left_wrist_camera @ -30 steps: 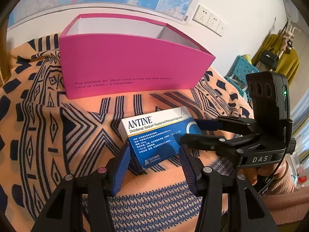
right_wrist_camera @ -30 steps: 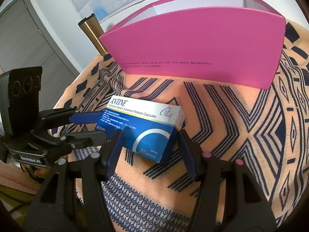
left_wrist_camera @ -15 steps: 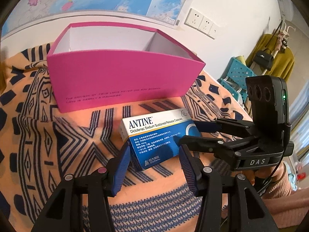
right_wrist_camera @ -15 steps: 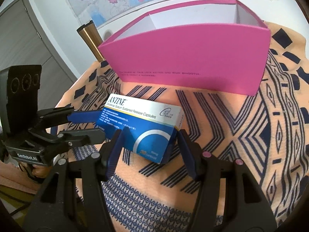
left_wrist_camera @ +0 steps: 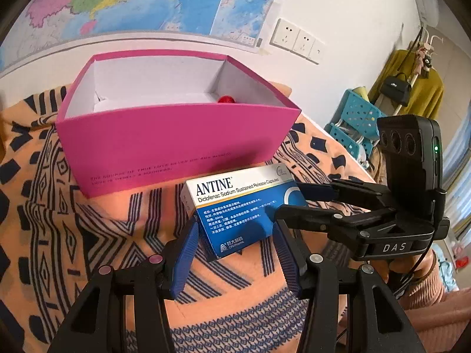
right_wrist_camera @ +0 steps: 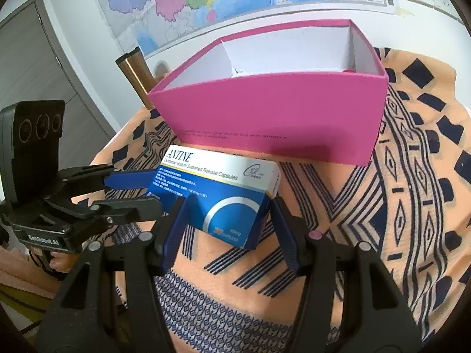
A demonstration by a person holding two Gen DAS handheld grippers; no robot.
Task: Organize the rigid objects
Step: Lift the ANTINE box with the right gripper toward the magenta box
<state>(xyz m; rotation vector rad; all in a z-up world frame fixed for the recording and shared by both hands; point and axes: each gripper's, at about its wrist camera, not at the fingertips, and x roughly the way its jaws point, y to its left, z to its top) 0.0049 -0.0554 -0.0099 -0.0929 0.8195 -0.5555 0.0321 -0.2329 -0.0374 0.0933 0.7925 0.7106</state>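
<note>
Moved: both grippers and blue-white cardboard medicine box [left_wrist_camera: 241, 214] rise; pink cardboard box [left_wrist_camera: 176, 147] interior now visible at 12 o'clock.
Left gripper [left_wrist_camera: 235, 235]: pinching medicine box.
Right gripper [right_wrist_camera: 226, 220]: pinching its other end, sharing the carry.

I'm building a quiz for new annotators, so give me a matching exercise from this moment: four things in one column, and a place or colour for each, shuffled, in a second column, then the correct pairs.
Things:
1. ANTINE box
2. pink box
3. red item
4. map

Places or colours:
A. on the wall behind the table
B. blue and white, clamped between both grippers
C. inside the open container, at its right end
D. open-topped, standing on the patterned cloth

Pairs: 1-B, 2-D, 3-C, 4-A

The left gripper and the right gripper each grip one end of the ANTINE box.
</note>
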